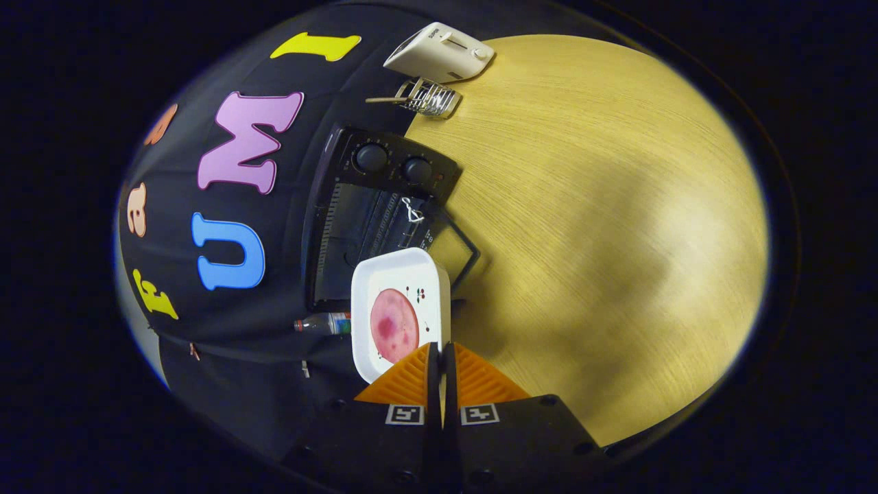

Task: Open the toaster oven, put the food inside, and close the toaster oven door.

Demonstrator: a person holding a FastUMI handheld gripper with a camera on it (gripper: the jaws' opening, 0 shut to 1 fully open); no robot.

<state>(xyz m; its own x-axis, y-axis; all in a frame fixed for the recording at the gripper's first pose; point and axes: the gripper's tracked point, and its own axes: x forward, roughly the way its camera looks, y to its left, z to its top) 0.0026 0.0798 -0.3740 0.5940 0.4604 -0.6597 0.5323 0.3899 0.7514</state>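
Observation:
My gripper (440, 346) is shut on the rim of a white square plate (401, 274). On the plate lies a round pink slice of food (394, 325). The plate hangs in the air just ahead of my fingers, in front of the black toaster oven (357, 226). Two round knobs (394, 163) sit on the oven's front panel. Its glass door (454, 248) is swung open and lies out over the wooden table, with the wire shelf inside visible. The whole scene appears turned sideways.
Beyond the oven are a white pop-up toaster (439, 53) and a small wire rack (429, 97). A plastic bottle (326, 322) lies by the plate's far side. The wooden table (603, 240) stretches wide beside the oven.

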